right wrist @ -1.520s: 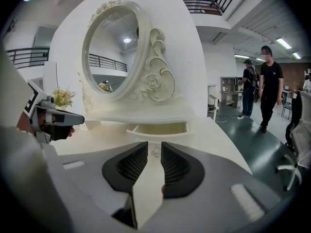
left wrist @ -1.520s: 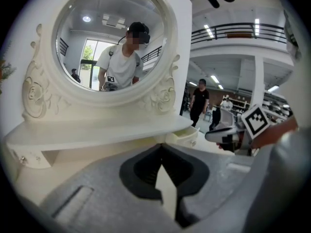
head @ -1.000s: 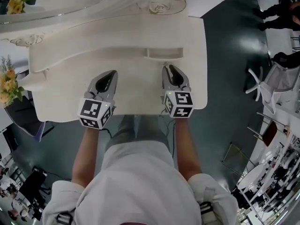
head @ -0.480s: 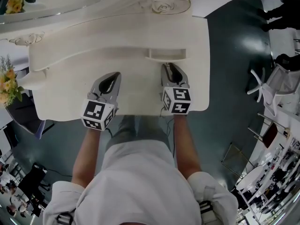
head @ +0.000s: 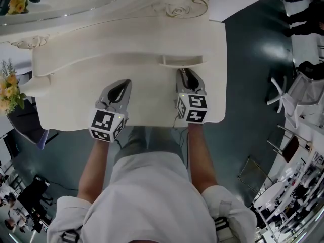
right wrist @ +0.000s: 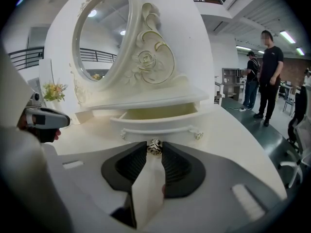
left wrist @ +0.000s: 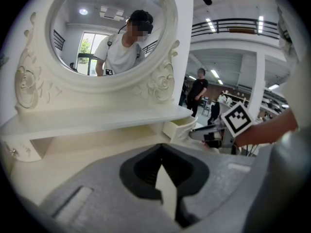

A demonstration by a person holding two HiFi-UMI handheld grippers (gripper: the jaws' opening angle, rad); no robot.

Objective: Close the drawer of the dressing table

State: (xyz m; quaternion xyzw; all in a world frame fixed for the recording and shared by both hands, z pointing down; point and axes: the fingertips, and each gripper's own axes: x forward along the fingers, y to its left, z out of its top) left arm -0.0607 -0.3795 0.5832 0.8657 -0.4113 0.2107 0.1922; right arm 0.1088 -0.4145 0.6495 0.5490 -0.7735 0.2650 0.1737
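The white dressing table [head: 71, 100] has a small drawer [head: 182, 60] standing open under its shelf at the right. In the right gripper view the drawer [right wrist: 158, 118] shows its hollow inside, and its metal knob [right wrist: 154, 147] sits between the tips of my right gripper [right wrist: 154, 150], which is shut on it. From the head view my right gripper [head: 188, 78] points straight at the drawer front. My left gripper [head: 121, 88] hovers over the tabletop to the left, jaws shut and empty [left wrist: 161, 148]; it looks across at the drawer [left wrist: 187, 127].
An oval mirror [left wrist: 107, 33] in a carved frame rises behind the shelf. Yellow flowers [head: 7, 87] stand at the table's left end. Chairs [head: 288, 100] and dark floor lie to the right; people [right wrist: 267, 72] stand far off.
My right gripper has moved forward up to the drawer front and now has the knob between its tips. The left gripper has stayed almost where it was.
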